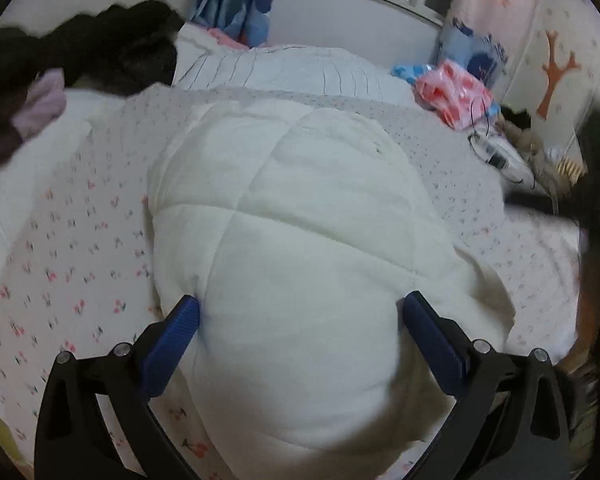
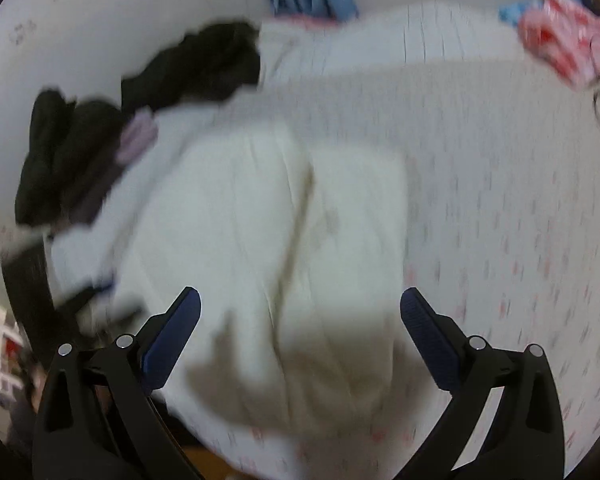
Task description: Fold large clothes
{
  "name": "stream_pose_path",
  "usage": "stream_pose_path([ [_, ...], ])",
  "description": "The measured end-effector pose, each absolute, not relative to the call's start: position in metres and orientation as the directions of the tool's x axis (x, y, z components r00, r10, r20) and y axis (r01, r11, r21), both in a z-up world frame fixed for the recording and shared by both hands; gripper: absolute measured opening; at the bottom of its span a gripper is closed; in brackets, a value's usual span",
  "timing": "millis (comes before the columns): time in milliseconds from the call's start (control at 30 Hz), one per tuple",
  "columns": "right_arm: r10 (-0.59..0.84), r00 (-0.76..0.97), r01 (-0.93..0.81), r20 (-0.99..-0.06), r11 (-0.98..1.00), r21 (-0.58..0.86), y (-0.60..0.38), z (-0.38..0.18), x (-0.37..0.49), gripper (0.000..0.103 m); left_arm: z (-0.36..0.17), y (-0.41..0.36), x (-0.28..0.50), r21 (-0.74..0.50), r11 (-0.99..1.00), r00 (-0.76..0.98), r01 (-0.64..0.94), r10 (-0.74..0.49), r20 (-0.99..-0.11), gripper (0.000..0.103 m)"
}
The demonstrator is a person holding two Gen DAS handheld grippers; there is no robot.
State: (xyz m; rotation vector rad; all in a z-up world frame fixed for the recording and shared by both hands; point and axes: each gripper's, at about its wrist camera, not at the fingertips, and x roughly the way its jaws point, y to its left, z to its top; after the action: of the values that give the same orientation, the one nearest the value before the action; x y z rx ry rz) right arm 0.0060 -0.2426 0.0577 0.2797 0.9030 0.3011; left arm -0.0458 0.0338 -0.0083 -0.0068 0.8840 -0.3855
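Note:
A large white quilted garment (image 1: 292, 240) lies folded into a thick bundle on the flower-print bed sheet (image 1: 72, 248). My left gripper (image 1: 298, 314) is open, its blue fingers (image 1: 180, 328) on either side of the bundle's near end, close against the fabric. In the blurred right wrist view the same garment (image 2: 260, 260) lies spread below my right gripper (image 2: 300, 308), which is open and empty above its near part.
A pile of dark clothes (image 1: 80, 52) with a mauve piece (image 1: 44, 104) sits at the bed's far left. A white pillow (image 1: 292, 68) lies at the head. Pink and blue bags (image 1: 452, 92) and a cable (image 1: 496, 152) are at the far right.

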Motion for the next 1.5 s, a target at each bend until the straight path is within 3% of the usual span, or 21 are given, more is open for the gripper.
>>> stream_pose_path([
  [133, 0.333, 0.580, -0.099, -0.743, 0.935, 0.341, -0.231, 0.047, 0.079, 0.097, 0.010, 0.055, -0.045, -0.255, 0.917, 0.631, 0.307, -0.396, -0.667, 0.097],
  [233, 0.259, 0.498, -0.024, -0.828, 0.958, 0.285, -0.230, -0.014, 0.119, 0.097, 0.027, 0.074, -0.025, -0.302, 0.921, 0.699, 0.247, -0.386, -0.603, 0.097],
  [333, 0.383, 0.470, 0.057, -0.795, 0.886, 0.461, -0.250, -0.073, 0.120, 0.097, 0.014, 0.073, 0.003, -0.303, 0.923, 0.653, 0.237, -0.382, -0.654, 0.097],
  [367, 0.385, 0.480, 0.057, -0.788, 0.883, 0.466, -0.253, -0.075, 0.117, 0.097, -0.007, 0.064, 0.020, -0.296, 0.925, 0.559, 0.239, -0.380, -0.737, 0.097],
  [433, 0.368, 0.470, 0.048, -0.803, 0.897, 0.439, -0.250, -0.071, 0.118, 0.097, -0.024, 0.063, 0.028, -0.288, 0.934, 0.511, 0.212, -0.357, -0.782, 0.098],
  [533, 0.383, 0.432, 0.072, -0.816, 0.888, 0.455, -0.253, -0.056, 0.119, 0.097, -0.009, 0.072, 0.023, -0.324, 0.920, 0.539, 0.220, -0.392, -0.745, 0.097],
  [700, 0.412, 0.509, -0.036, -0.756, 0.888, 0.459, -0.247, -0.007, 0.063, 0.097, -0.010, 0.106, 0.016, -0.458, 0.874, 0.525, 0.161, -0.469, -0.711, 0.097],
  [800, 0.415, 0.453, -0.020, -0.789, 0.889, 0.457, -0.243, -0.036, 0.044, 0.097, -0.033, 0.102, 0.022, -0.528, 0.838, 0.411, 0.140, -0.534, -0.739, 0.097],
  [933, 0.470, 0.466, 0.068, -0.750, 0.826, 0.560, -0.249, -0.066, 0.037, 0.097, -0.026, 0.072, 0.012, -0.398, 0.894, 0.461, 0.204, -0.446, -0.767, 0.098],
  [1133, 0.471, 0.460, 0.094, -0.753, 0.817, 0.569, -0.252, -0.060, 0.016, 0.097, -0.015, 0.080, 0.016, -0.401, 0.900, 0.510, 0.169, -0.428, -0.746, 0.097],
  [1200, 0.414, 0.468, 0.105, -0.781, 0.851, 0.514, -0.262, -0.043, 0.007, 0.097, -0.004, 0.088, 0.010, -0.323, 0.934, 0.578, 0.152, -0.349, -0.737, 0.097],
  [1267, 0.389, 0.531, 0.032, -0.752, 0.878, 0.477, -0.260, -0.018, -0.014, 0.097, 0.002, 0.091, 0.008, -0.279, 0.948, 0.613, 0.152, -0.312, -0.726, 0.097],
  [1400, 0.333, 0.409, 0.005, -0.850, 0.930, 0.366, -0.239, -0.046, -0.027, 0.097, -0.004, 0.070, 0.011, -0.232, 0.945, 0.568, 0.229, -0.323, -0.757, 0.097],
  [1500, 0.356, 0.396, 0.023, -0.846, 0.918, 0.397, -0.248, -0.047, -0.026, 0.097, -0.002, 0.055, 0.006, -0.159, 0.951, 0.586, 0.265, -0.290, -0.757, 0.097],
])
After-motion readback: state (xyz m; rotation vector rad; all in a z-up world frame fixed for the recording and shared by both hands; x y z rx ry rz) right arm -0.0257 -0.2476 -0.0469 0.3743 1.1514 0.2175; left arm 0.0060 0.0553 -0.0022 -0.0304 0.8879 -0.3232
